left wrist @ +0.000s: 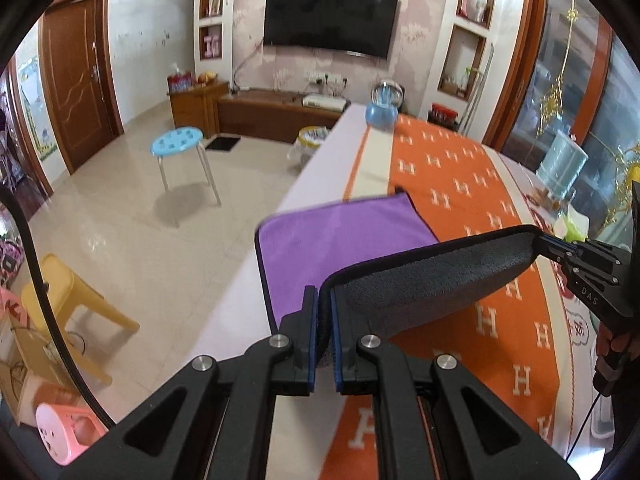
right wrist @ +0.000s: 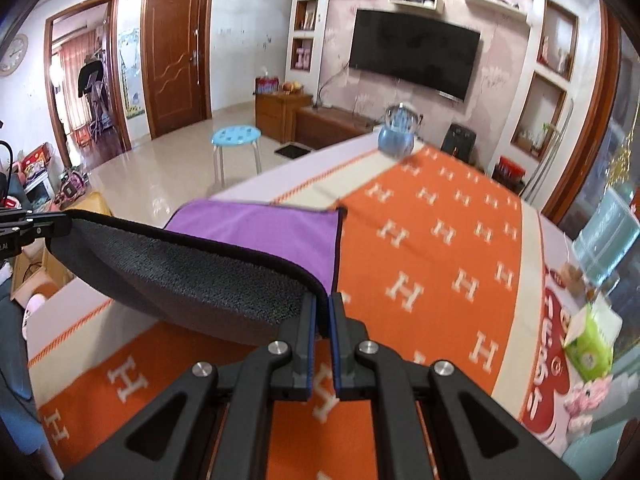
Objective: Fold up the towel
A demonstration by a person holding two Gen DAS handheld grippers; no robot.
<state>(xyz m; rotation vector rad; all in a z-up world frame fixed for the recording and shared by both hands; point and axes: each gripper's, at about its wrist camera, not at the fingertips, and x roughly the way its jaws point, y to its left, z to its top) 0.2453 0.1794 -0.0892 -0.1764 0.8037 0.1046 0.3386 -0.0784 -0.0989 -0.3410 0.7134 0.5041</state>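
Note:
The towel (left wrist: 344,240) is purple on one face and dark grey on the other, with a black hem. Its far half lies flat on the orange H-patterned table cover (left wrist: 460,184). My left gripper (left wrist: 324,312) is shut on one near corner and holds it lifted, grey underside (left wrist: 432,276) showing. My right gripper (right wrist: 323,312) is shut on the other near corner; it also shows at the right in the left wrist view (left wrist: 560,248). The lifted edge spans between both grippers above the flat purple half (right wrist: 260,224).
A blue kettle (left wrist: 382,114) stands at the table's far end. A green tissue box (right wrist: 592,340) and a water jug (left wrist: 560,160) are on the right side. A blue stool (left wrist: 178,140), a yellow stool (left wrist: 60,300) and floor lie left of the table.

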